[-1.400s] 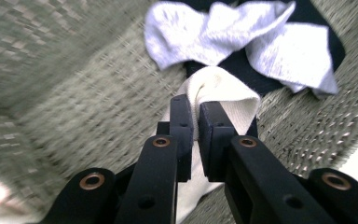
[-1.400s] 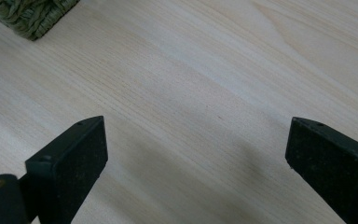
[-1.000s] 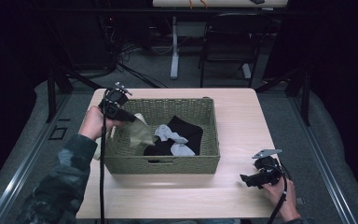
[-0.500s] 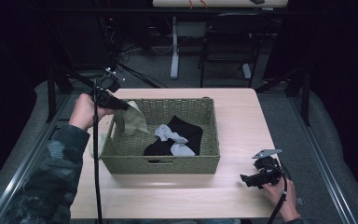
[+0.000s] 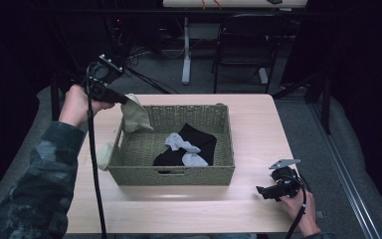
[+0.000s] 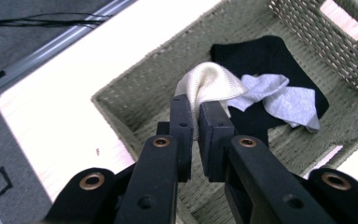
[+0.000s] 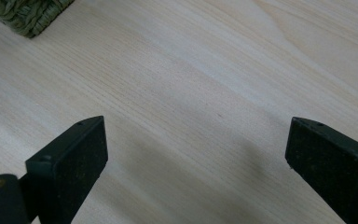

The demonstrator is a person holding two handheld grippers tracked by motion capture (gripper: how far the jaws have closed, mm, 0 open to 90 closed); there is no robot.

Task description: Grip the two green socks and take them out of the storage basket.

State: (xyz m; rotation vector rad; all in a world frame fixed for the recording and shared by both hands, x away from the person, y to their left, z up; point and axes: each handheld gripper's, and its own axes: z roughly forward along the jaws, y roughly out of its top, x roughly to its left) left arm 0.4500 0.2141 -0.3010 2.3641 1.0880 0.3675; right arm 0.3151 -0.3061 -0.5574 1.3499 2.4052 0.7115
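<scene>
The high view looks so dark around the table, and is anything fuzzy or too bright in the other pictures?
High view: the table is lit while the room behind sits in deep shadow, and a soft bright patch lies in front of the basket. Left gripper view: the bare tabletop is washed out white, and the cream cloth is sharp. Right gripper view: even light, with the close claw pads slightly soft.

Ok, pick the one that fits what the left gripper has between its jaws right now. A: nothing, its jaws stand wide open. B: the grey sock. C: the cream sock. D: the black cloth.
C: in the left gripper view the left gripper has its jaws pinched shut on the cream sock, while the grey sock and the black cloth lie in the basket below.
</scene>
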